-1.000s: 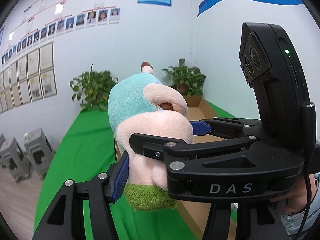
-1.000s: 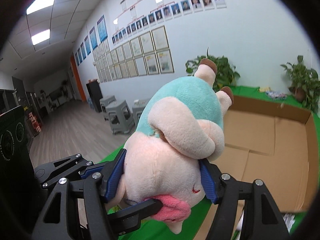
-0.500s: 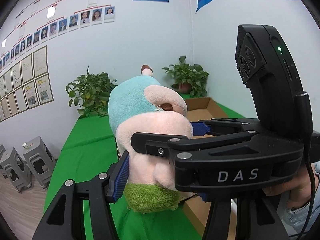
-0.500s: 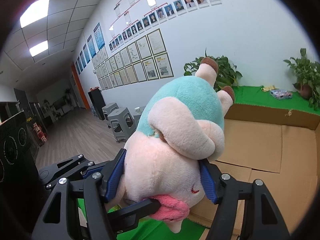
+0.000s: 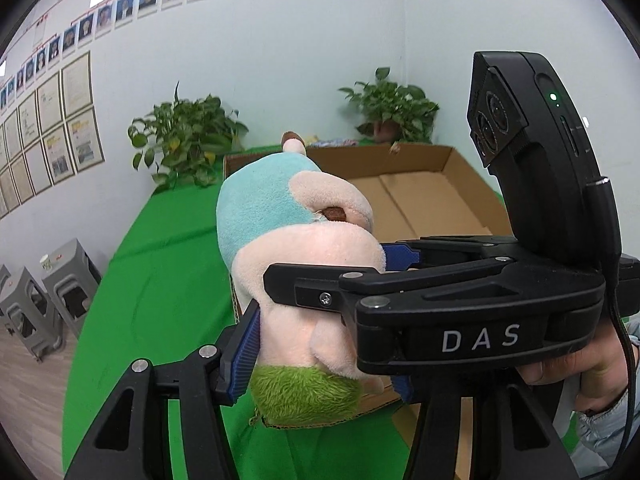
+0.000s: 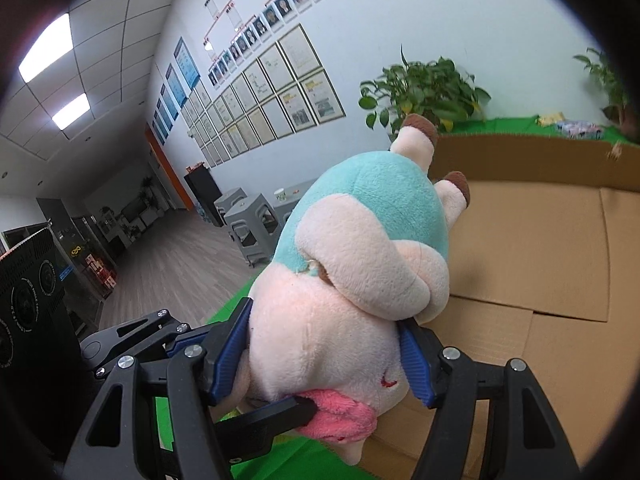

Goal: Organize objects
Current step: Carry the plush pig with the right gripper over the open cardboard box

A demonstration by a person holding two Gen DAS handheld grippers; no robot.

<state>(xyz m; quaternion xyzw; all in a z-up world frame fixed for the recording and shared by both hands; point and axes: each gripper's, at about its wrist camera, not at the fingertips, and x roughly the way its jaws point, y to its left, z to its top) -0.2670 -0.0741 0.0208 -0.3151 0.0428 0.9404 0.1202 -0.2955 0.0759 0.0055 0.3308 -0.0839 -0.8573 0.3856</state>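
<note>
Plush toy (image 6: 352, 280) clamped by both grippers, left (image 5: 324, 344) and right (image 6: 326, 356); its long axis points away toward the open cardboard box (image 6: 560, 248), just ahead and below.

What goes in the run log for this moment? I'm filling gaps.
held: plush toy | left gripper: gripping | right gripper: gripping | over: cardboard box

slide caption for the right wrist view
Both grippers clamp a teal-and-pink plush toy above the open cardboard box.
</note>
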